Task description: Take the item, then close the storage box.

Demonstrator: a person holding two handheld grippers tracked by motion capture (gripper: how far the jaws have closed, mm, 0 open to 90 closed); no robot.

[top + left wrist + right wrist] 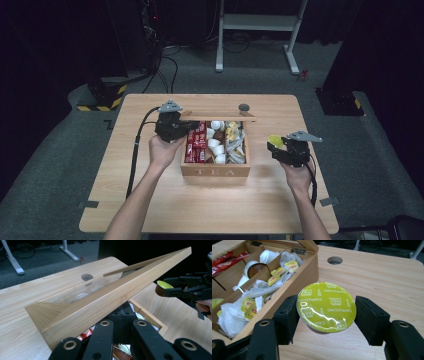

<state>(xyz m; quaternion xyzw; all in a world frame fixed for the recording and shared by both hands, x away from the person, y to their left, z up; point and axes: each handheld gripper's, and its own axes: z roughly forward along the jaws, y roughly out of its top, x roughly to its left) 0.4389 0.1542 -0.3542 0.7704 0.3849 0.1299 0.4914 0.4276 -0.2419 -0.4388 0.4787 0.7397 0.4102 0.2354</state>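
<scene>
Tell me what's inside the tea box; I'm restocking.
Inside the tea box: red sachets left, white pods in the middle, yellow-tagged tea bags right. Anything beneath these top layers is covered.

Dim, dark surroundings, evenly lit table [150,200], glare on the capsule's foil lid [327,306], near jaws blurred.

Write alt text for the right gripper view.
The right gripper grips a coffee capsule with a yellow-green foil top between its black jaws, above a wooden table. To its left stands an open wooden box holding tea bags, small white cups and red packets.
</scene>
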